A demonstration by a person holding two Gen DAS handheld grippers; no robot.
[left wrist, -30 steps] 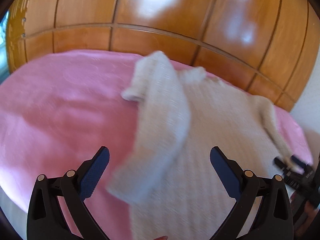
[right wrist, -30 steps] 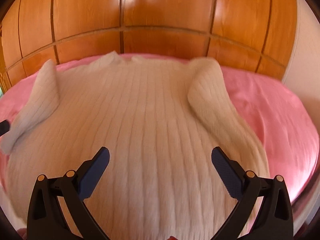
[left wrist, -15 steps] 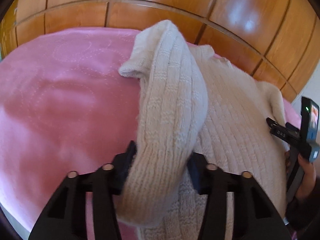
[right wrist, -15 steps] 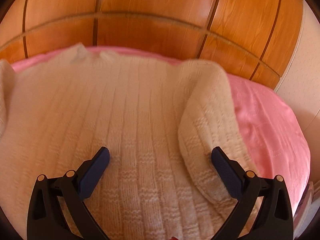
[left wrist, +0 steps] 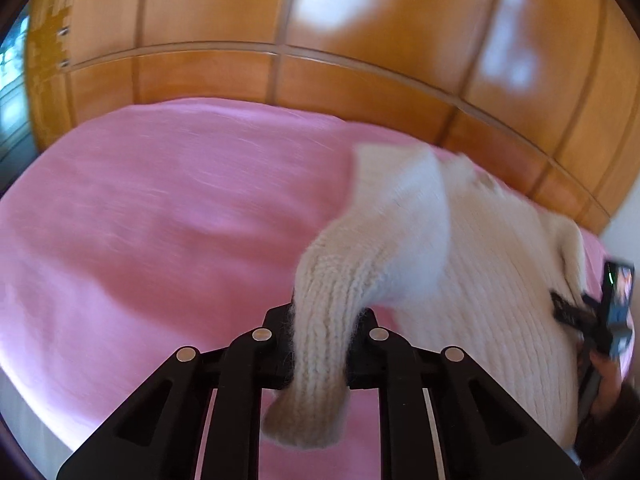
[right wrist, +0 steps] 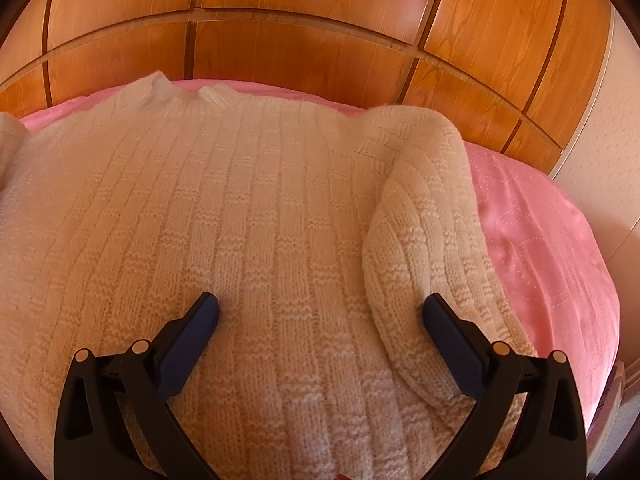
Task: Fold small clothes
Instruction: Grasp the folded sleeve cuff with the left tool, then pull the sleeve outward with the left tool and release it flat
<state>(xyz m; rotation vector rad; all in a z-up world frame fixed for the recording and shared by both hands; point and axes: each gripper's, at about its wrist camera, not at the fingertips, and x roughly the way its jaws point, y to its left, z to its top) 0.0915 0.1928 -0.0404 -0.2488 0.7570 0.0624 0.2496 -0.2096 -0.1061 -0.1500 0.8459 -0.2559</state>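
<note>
Left wrist: jaws clamp sweater sleeve [left wrist: 320, 320] | right gripper [right wrist: 320, 312]: jaws spread on sweater [right wrist: 240, 220]

One cream sweater [right wrist: 260, 240], two sleeves, one pink bedspread [left wrist: 160, 220], two tongs [left wrist: 320, 344] [right wrist: 320, 316].

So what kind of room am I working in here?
Most likely a bedroom. The cream knit sweater lies on a pink quilted bedspread, and glossy wooden wardrobe-style panels run right behind the bed.
</note>
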